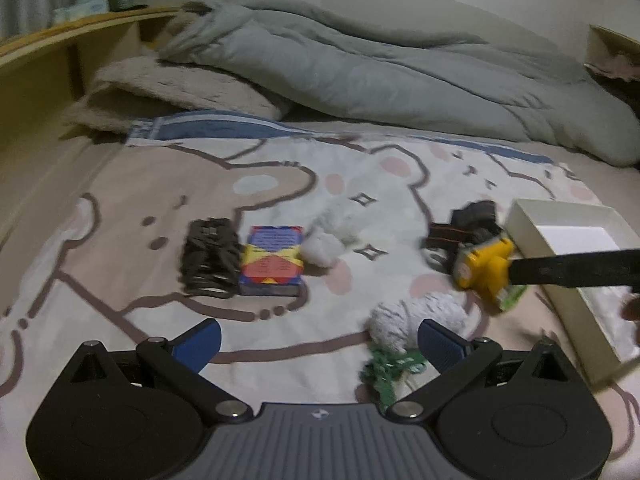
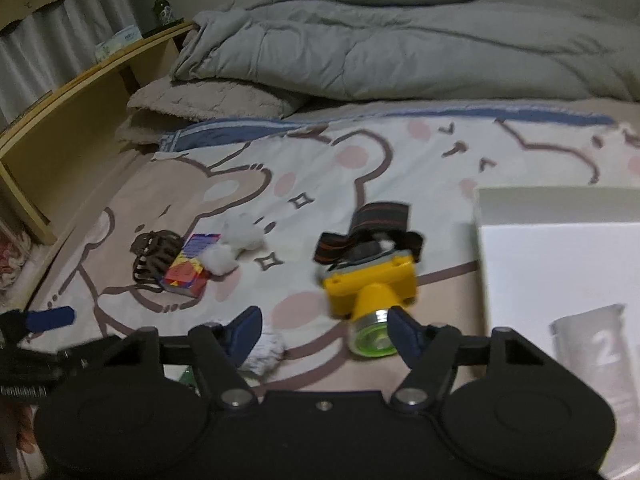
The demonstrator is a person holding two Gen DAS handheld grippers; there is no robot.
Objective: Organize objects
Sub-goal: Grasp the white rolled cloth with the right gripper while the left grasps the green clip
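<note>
From my right wrist view, the headlamp (image 2: 370, 280) lies on the bed sheet (image 2: 320, 168) at about 12 o'clock just ahead of my right gripper (image 2: 322, 330), with the open box (image 2: 560, 256) at 2 o'clock beside it and a cup (image 2: 592, 356) lying inside. At 10 o'clock sit the card box (image 2: 188, 266), the hair claw (image 2: 154, 256) touching its left side and the cotton ball (image 2: 220, 258) at its right. The folded duvet (image 2: 400, 40) lies far behind everything, the pillow (image 2: 208, 100) tucked under its left end.
</note>
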